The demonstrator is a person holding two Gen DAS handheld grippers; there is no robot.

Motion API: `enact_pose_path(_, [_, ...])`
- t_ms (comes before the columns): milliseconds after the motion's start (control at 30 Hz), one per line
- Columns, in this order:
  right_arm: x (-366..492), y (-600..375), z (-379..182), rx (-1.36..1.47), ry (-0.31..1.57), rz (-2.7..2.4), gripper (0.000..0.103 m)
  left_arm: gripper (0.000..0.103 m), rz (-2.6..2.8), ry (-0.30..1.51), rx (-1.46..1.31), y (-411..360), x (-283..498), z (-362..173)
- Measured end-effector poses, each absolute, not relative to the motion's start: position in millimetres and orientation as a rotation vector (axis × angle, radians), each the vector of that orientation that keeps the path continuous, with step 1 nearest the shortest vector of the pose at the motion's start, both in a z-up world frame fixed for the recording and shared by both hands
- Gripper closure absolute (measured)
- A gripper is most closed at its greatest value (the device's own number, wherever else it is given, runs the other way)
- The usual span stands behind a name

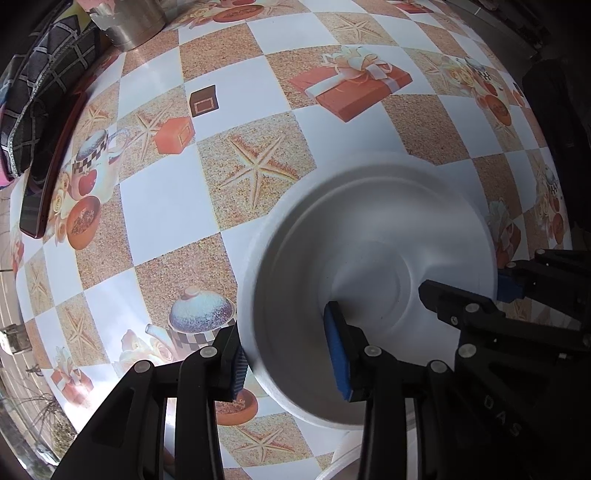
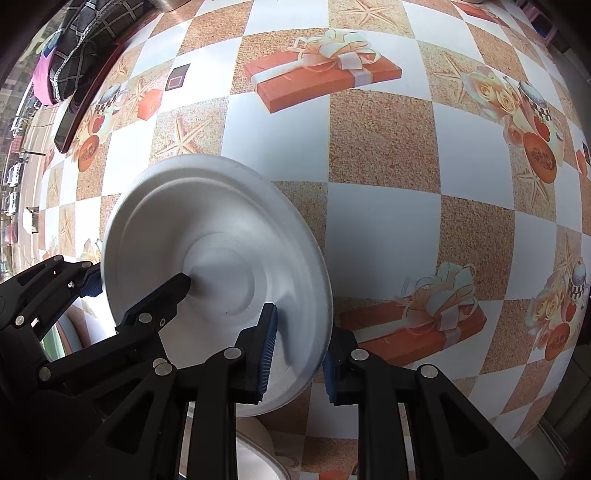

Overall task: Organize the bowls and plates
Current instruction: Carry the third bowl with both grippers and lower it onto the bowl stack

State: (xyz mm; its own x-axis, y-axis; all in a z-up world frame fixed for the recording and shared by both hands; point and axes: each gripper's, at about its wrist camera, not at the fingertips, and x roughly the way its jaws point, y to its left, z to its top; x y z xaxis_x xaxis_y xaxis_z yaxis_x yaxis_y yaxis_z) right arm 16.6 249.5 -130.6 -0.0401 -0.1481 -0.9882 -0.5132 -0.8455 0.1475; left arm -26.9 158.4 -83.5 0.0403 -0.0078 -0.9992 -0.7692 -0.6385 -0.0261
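Right wrist: plate (image 2: 221, 236) (white) between tongs (image 2: 295, 354)

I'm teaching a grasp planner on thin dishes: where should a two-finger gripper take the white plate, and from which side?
At the rim, from above: the white plate is shallow and wide, so only its thin raised edge fits between the fingers, one inside and one outside. Both the left gripper and the right gripper straddle opposite rims this way.

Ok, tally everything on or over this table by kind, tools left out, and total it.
White round disposable plate: 1
White dish, mostly hidden at the bottom edge: 1
Shiny steel pot: 1
Dark flat phone with a red edge: 1
Dark checked cloth: 1
Pink fabric: 1
Total: 6
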Motion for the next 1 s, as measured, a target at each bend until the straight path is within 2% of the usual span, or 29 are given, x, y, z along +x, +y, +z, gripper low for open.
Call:
enact_pose_path(433, [14.1,252.6,-124.8,-1.995,0.74,1.92,0.08,0.063,1.633,0.791,-1.737,161.1,-30.5,-77.7])
enact_pose_path(733, [12.2,246.3,-80.4,-1.974,0.709,2.0,0.079,0.063,1.691,0.814,-1.639,157.7,-35.1,-28.6])
enact_pose_path(1000, [42.0,229.6,-54.6,-2.01,0.683,2.023,0.078,0.063,1.64,0.881,-1.534,138.3,4.6,4.8])
